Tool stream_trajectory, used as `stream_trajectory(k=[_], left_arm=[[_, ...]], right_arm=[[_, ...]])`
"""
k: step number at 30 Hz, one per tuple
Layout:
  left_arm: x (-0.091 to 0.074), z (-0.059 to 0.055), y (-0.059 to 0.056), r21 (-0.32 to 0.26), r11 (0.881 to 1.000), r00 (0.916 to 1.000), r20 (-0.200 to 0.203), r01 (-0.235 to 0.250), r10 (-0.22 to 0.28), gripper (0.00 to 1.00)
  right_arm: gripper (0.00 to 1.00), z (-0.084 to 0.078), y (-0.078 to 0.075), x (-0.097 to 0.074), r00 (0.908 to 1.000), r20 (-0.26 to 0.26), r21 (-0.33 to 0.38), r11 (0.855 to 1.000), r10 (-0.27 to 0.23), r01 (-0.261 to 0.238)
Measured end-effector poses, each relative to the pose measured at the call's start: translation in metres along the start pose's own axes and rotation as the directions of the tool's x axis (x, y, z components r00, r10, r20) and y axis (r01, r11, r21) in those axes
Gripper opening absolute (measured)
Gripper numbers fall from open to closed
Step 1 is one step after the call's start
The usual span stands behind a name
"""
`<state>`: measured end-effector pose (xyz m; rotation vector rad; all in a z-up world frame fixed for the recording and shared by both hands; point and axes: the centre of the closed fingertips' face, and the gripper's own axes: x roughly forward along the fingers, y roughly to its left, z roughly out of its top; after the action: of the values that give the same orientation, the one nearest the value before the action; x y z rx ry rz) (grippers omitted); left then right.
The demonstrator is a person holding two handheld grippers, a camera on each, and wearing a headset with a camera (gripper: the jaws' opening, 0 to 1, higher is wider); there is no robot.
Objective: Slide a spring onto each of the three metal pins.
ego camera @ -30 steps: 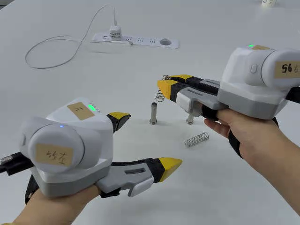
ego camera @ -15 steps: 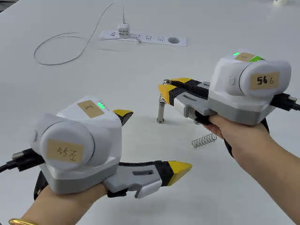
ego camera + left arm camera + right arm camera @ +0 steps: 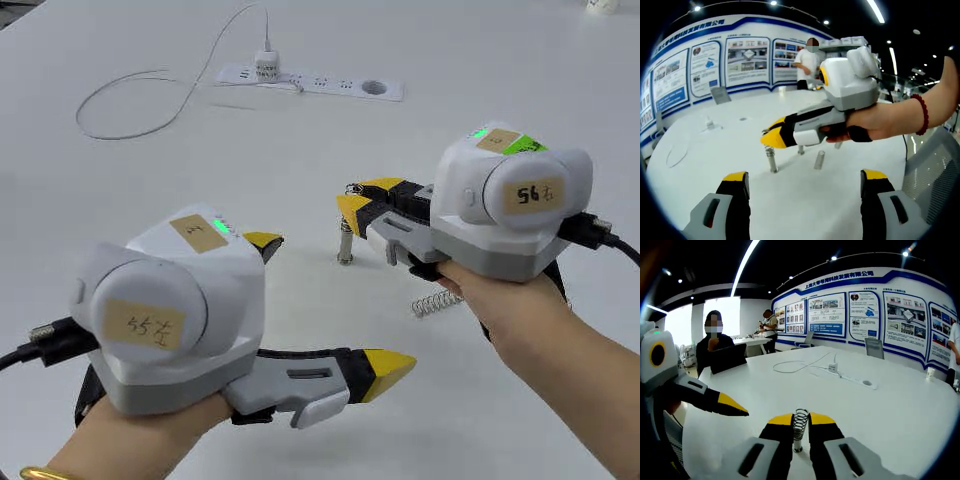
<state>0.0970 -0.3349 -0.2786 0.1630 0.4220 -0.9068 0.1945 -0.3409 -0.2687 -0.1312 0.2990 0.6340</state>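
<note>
Tabletop (image 3: 300, 140) lies open around us, edges well away, and mid-table our right gripper (image 3: 356, 197) pinches a silvery coiled spring (image 3: 800, 421) over an upright pin (image 3: 345, 247), our left gripper (image 3: 804, 175) spread wide.

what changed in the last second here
The right gripper carried its spring from beside the front pin to directly over it, seemingly starting it down the pin. Its jaws stayed shut on the spring. The left gripper stayed open and idle; the loose spring still lies on the table.
</note>
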Motion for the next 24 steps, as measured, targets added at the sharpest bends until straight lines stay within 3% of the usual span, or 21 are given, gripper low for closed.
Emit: stream_trajectory(k=[15, 24], left_arm=[[-0.001, 0.001, 0.0, 0.001, 1.0, 1.0, 0.004, -0.003, 0.003, 0.94], [-0.002, 0.001, 0.0, 0.002, 1.0, 1.0, 0.006, -0.006, 0.005, 0.93]], right_arm=[[0.12, -0.021, 0.003, 0.003, 0.9971, -0.075, -0.05, 0.999, -0.005, 0.001], [0.12, -0.034, 0.003, 0.006, 0.9926, -0.121, -0.03, 1.0, -0.005, 0.001]])
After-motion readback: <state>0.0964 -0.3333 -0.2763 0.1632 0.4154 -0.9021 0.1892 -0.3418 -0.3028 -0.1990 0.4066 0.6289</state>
